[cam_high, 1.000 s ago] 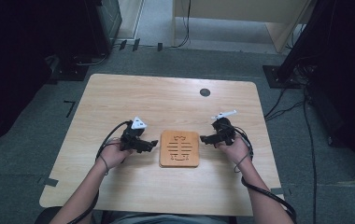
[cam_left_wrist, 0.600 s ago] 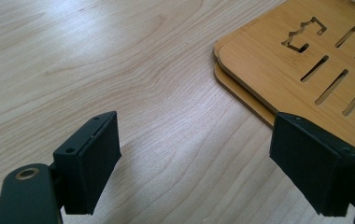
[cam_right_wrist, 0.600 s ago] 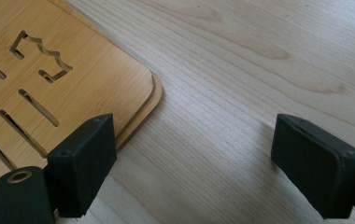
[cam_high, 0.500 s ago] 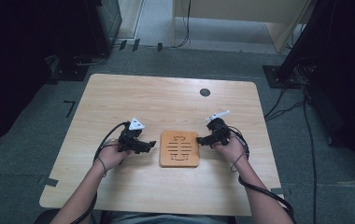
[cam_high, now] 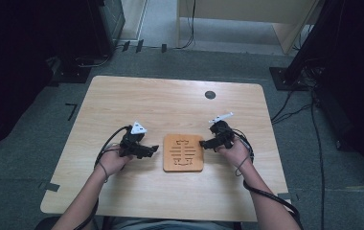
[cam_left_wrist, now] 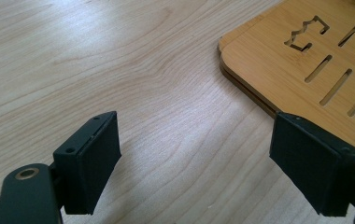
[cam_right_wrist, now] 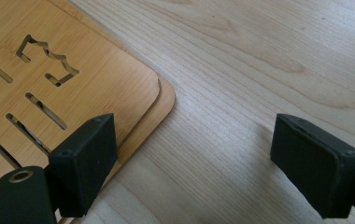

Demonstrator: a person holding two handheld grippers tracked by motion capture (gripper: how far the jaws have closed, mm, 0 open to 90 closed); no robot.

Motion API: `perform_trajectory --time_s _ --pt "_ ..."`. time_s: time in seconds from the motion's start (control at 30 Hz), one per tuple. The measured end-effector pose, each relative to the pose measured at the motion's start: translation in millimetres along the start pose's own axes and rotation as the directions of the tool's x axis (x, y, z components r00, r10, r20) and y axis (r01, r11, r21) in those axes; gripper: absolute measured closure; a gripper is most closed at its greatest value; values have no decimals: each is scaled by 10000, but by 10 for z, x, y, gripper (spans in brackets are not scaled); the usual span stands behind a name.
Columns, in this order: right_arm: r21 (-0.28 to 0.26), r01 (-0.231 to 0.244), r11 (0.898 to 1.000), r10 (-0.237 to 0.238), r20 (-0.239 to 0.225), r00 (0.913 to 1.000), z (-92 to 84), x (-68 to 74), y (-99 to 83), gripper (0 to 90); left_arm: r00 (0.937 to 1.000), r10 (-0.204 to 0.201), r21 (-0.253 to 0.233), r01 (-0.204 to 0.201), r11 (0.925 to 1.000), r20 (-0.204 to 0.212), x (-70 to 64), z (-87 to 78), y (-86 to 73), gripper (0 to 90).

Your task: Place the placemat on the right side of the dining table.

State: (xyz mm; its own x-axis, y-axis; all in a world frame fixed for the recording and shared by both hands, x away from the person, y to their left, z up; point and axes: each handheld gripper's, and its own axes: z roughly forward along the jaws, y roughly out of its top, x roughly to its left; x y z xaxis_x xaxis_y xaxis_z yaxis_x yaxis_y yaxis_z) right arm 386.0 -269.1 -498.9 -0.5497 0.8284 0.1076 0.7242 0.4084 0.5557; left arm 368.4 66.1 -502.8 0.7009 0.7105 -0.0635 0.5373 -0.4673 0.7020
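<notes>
Both pairs of jaws stood wide apart with nothing between them but bare wood grain. The left gripper hung low just beside the left edge of the wooden board, one jaw over its near corner in the left gripper view; the right gripper sat at the opposite edge, touching or almost touching it, with one jaw overlapping the board's rim in its own view.

The board lay flat near the front middle of the table, between the two hands. It looked like two thin bamboo sheets stacked slightly out of line, the upper one pierced with slots and a crown-like cutout. It was probably light, stiff and smooth, so it would likely slide rather than lift if pushed. Lying flush on the table, it offered little to pinch; the offset rounded corner or an edge seemed the best hold, ideally one gripper on each side.

No brand, label or legible writing was visible; the cutouts formed a pattern, not readable text.
</notes>
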Motion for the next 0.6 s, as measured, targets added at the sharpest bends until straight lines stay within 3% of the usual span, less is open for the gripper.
perform_trajectory --time_s 0.43,0.6 --pt "41 367 9993 -367 -120 9993 68 146 78 145 9999 -72 25 72 10000 -108 9 -41 -46 154" --pt "50 245 9997 -244 -277 9993 103 194 109 144 9998 -131 7 132 9999 -156 19 -59 -64 154"
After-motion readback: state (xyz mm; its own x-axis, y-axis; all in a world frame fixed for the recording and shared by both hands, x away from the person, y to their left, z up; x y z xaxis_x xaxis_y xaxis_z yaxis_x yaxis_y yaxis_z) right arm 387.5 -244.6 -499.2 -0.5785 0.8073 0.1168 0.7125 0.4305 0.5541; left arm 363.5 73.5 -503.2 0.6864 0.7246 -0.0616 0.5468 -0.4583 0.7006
